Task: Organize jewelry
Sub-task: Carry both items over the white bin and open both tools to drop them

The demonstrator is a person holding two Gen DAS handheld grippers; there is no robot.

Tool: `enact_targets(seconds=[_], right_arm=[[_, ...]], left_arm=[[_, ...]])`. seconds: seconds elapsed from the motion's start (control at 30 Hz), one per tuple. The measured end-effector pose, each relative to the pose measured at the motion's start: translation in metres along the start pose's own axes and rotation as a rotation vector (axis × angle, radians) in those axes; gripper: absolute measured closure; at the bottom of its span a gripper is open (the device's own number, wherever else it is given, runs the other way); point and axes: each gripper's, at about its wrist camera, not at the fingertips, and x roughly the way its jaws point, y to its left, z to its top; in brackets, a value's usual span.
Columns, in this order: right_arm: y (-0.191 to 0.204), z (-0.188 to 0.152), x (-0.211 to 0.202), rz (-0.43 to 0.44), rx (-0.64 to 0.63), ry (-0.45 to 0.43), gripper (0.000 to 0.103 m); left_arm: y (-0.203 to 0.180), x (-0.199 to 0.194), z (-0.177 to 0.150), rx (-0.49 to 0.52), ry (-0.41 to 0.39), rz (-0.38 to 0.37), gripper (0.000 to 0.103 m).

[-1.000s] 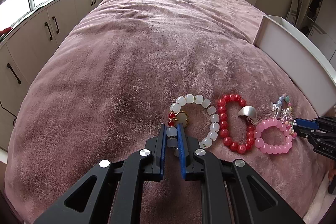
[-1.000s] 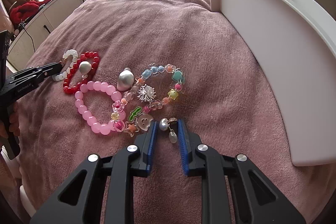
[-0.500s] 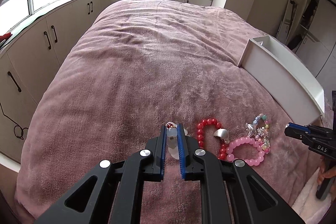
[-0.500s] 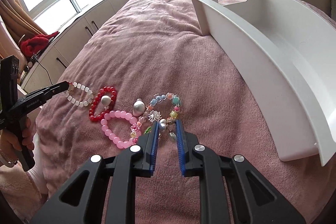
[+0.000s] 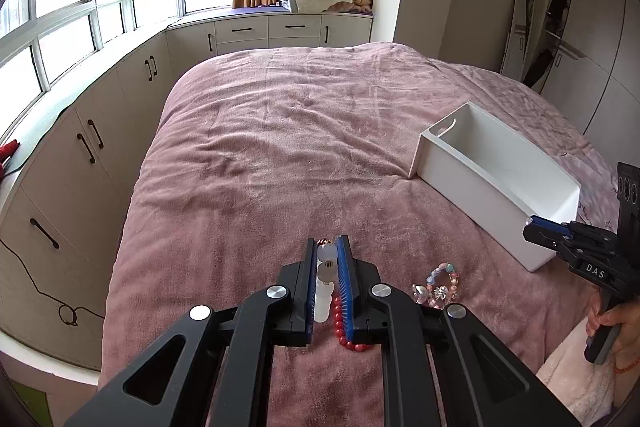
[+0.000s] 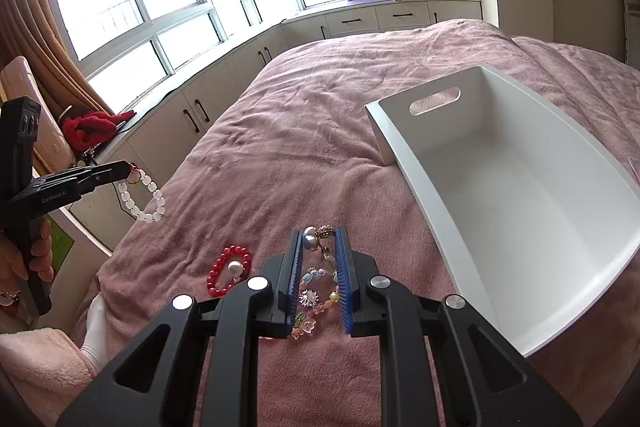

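Note:
My left gripper (image 5: pixel 325 247) is shut on a white bead bracelet (image 5: pixel 324 283) and holds it in the air; in the right wrist view the bracelet (image 6: pixel 144 199) hangs from that gripper (image 6: pixel 128 169) at the left. My right gripper (image 6: pixel 318 233) is shut on a small pearl charm piece (image 6: pixel 316 239), lifted above the bed. A red bead bracelet (image 6: pixel 228 269) and a multicoloured charm bracelet (image 6: pixel 314 301) lie on the pink blanket below. In the left wrist view the red beads (image 5: pixel 344 331) and the charm bracelet (image 5: pixel 440 283) lie near my fingers, and the right gripper (image 5: pixel 532 223) is at the right.
A white empty bin (image 6: pixel 600 155) with a handle slot lies on the bed to the right; it also shows in the left wrist view (image 5: pixel 448 167). White cabinets (image 5: pixel 80 155) and windows run along the left. The pink blanket (image 5: pixel 300 131) stretches far ahead.
Both grippers have risen well above the bed. The left lifted the white bracelet off the blanket; the right lifted the pearl charm piece away from the charm bracelet.

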Motion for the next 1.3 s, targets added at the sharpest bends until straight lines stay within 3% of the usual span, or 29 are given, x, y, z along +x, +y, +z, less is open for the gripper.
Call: enact_targets(seconds=[0.37,0.57,0.93,1.3], right_arm=[[-0.026,0.065,-0.046,-0.011,0.007,-0.159,0.086],[-0.046,0.093,-0.060,-0.025,0.009,-0.191,0.086],[-0.087,0.065,-0.051,-0.145,-0.003,-0.119,0.086],[-0.115,0.048,-0.028,-0.208,0.028,-0.055,0.085]], left_arm=[[-0.067,-0.009,0.061,0.069,0.020,-0.012,0.088],[-0.117,0.004,0.088,0.081,0.015,-0.031,0.088],[-0.206,0.060,0.117,0.128,-0.013,-0.089,0.088],[-0.256,0.133,0.117,0.147,0.022,-0.136,0.087]])
